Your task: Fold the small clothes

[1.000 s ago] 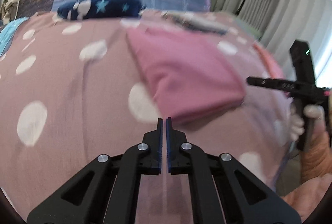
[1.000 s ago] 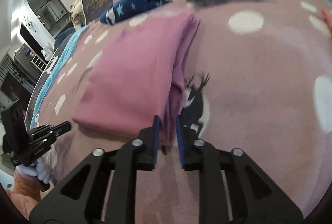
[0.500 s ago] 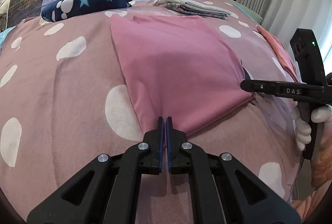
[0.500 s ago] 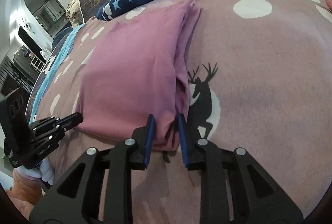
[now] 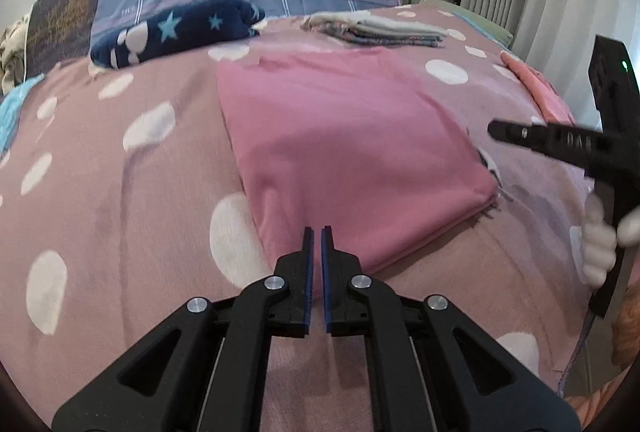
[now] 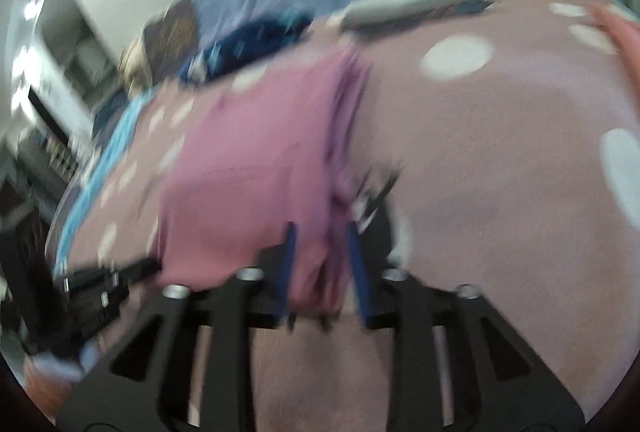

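Pink garment (image 5: 340, 151) folded on polka-dot bedspread (image 5: 120, 191)

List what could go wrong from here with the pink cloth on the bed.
1. The right claw is closing on only the near corner of the pink cloth; lifting from there could pull the folded layers apart.
2. The left claw is shut at the cloth's near edge with nothing between its fingers, so that side is unsupported and may sag.
3. The bedspread could be pinched along with the cloth.
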A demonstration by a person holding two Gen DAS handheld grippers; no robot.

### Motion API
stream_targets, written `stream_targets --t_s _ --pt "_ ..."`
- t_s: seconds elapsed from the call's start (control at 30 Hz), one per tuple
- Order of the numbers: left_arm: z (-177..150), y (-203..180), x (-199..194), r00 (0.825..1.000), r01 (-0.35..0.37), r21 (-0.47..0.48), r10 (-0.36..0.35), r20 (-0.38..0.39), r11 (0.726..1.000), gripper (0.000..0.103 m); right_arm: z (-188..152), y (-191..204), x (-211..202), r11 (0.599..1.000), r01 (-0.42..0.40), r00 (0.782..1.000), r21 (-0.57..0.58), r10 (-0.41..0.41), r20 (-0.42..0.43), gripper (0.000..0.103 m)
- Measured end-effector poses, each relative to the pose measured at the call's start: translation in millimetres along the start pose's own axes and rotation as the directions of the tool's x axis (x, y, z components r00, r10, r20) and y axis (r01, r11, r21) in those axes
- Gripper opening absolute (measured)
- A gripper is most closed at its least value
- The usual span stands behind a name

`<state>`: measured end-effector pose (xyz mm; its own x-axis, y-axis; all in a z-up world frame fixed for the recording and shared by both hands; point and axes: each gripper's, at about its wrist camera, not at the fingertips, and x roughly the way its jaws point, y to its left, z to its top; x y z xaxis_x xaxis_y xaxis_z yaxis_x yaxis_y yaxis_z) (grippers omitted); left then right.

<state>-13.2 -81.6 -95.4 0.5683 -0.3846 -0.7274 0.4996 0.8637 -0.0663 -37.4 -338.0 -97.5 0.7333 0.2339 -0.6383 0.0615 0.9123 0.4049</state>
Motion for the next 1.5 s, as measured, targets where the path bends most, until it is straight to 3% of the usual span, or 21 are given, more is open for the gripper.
stream_targets --t_s 0.17,0.23,0.37,0.43,0.5,0.53,0.63,0.7,0.73,0.77,0.8,0.83,0.97,1.07,1.27,1.5 --pt "16.2 0.8 -6.3 0.999 -0.007 0.003 0.007 0.050 1.000 0.007 22.4 -0.2 -0.4 1.000 -0.003 1.000 -0.028 0.003 0.011 0.010" --pt "23.5 4.3 -4.5 0.998 -0.004 -0.008 0.004 0.063 1.000 0.009 29.0 7.8 2.5 0.998 -0.039 0.999 -0.056 0.040 0.010 0.010" --pt "29.8 13.7 18.1 1.000 0.005 -0.037 -0.005 0.021 0.999 0.021 34.1 31.6 19.7 0.986 -0.101 0.995 -0.130 0.101 -0.010 0.010" --pt "21.9 21.8 43.3 0.997 -0.009 -0.057 0.004 -0.074 0.998 0.024 33.2 34.5 34.9 0.986 -0.104 0.994 -0.134 0.097 -0.053 0.010" --pt "17.6 22.4 42.5 0.999 0.005 -0.053 -0.008 -0.049 0.999 0.024 25.0 29.1 67.0 0.992 -0.046 0.982 -0.114 0.024 -0.188 0.004" --pt "17.7 21.7 40.9 0.999 0.005 -0.043 -0.008 -0.052 0.999 0.024 18.3 22.4 81.2 0.995 -0.059 0.968 -0.078 0.038 -0.248 0.004" --pt "21.6 23.4 35.6 0.998 0.015 -0.041 -0.017 -0.055 0.999 0.025 17.0 20.8 75.3 0.992 -0.090 0.970 -0.091 0.066 -0.235 0.003" --pt "31.1 32.4 24.6 0.999 0.053 -0.084 -0.053 -0.007 0.995 0.029 22.8 20.7 69.0 0.991 -0.110 0.967 -0.078 0.089 -0.241 0.010" --pt "36.6 37.2 19.9 0.997 0.070 -0.102 -0.069 0.020 0.992 0.043 27.2 20.0 65.3 0.989 -0.130 0.966 -0.069 0.111 -0.234 0.020" --pt "43.4 41.7 17.7 0.996 0.086 -0.114 -0.082 0.042 0.990 0.051 32.9 16.6 60.6 0.986 -0.153 0.966 -0.058 0.137 -0.218 0.043" --pt "51.4 47.9 17.3 0.995 0.086 -0.120 -0.079 0.060 0.989 0.058 41.4 11.5 55.0 0.984 -0.171 0.968 -0.043 0.159 -0.192 0.057" --pt "57.6 52.0 19.6 0.996 0.074 -0.116 -0.066 0.064 0.990 0.059 49.1 8.3 52.5 0.985 -0.168 0.973 -0.028 0.161 -0.167 0.068" --pt "73.6 65.5 46.1 0.997 0.075 -0.123 -0.075 0.006 0.990 0.058 75.1 -5.3 63.4 0.988 -0.155 0.975 0.007 0.154 -0.159 0.068" --pt "75.5 70.8 70.4 0.992 0.114 -0.155 -0.122 -0.041 0.981 0.059 83.9 -14.4 83.5 0.980 -0.187 0.959 0.070 0.198 -0.203 0.067" --pt "75.6 83.5 94.2 0.974 0.197 -0.241 -0.219 -0.065 0.950 0.063 84.7 -20.2 111.8 0.972 -0.209 0.940 0.110 0.231 -0.250 0.067" --pt "85.7 80.3 113.1 0.966 0.232 -0.202 -0.250 -0.070 0.951 0.070 90.5 -24.9 126.3 0.959 -0.263 0.925 0.106 0.282 -0.254 0.067"
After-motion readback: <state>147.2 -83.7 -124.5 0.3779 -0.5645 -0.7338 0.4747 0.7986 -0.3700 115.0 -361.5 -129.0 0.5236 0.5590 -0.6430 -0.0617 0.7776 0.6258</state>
